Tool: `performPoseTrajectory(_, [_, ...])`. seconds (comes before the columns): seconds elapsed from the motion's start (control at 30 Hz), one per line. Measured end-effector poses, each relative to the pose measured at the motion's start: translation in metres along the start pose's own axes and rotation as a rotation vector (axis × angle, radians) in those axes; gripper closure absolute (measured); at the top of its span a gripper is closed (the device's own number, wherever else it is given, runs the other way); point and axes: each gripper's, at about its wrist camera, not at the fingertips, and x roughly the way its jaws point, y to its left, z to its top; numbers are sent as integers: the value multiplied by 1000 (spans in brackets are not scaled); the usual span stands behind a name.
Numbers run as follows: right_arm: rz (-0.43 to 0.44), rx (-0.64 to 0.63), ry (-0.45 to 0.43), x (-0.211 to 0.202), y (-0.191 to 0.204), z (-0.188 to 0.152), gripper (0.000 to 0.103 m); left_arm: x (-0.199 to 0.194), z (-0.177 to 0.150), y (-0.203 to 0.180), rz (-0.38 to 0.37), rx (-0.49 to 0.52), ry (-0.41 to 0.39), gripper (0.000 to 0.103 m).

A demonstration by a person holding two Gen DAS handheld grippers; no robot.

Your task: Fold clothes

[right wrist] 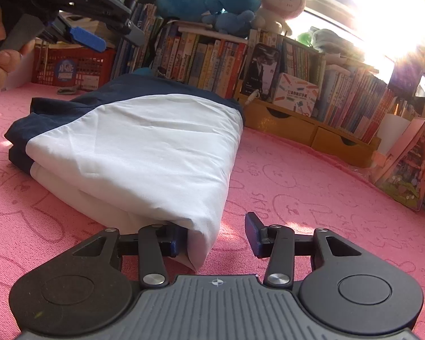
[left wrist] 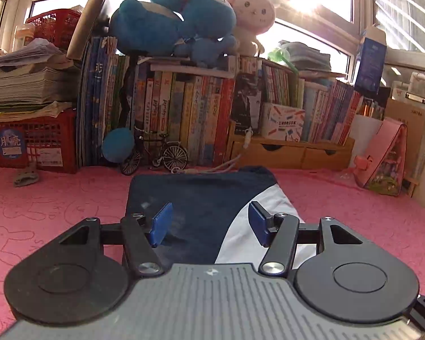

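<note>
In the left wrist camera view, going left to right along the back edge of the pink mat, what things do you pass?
Red crate → blue ball → miniature bicycle → wooden drawer unit → pink triangular case.

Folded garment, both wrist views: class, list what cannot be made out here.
- Left wrist view: the folded garment's near edge, hidden behind the left gripper.
- Right wrist view: its underside, pressed against the pink mat.
- Both views: garment type; folding hides it.
- Window area, washed out by glare.
</note>
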Motion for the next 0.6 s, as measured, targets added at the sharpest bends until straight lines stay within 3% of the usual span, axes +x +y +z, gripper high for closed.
performPoseTrajectory(0.1, [23,18,-4,-2,-4,-1,55,30,-19,23,102,-22,97,47])
performPoseTrajectory(0.23, [108,28,-5,-7,-20,-2,50,33,-39,65,184,-130,138,46])
performPoseTrajectory(0.5, [572,241,89,-27,-125,8,28,24,-34,98,293,-92,179,48])
performPoseTrajectory(0.53, [612,270,92,-27,-138,11,25,21,-28,103,290,-112,168,48])
performPoseTrajectory(0.6, [599,337,48,-17,-165,27,19,17,-6,109,207,-198,131,47])
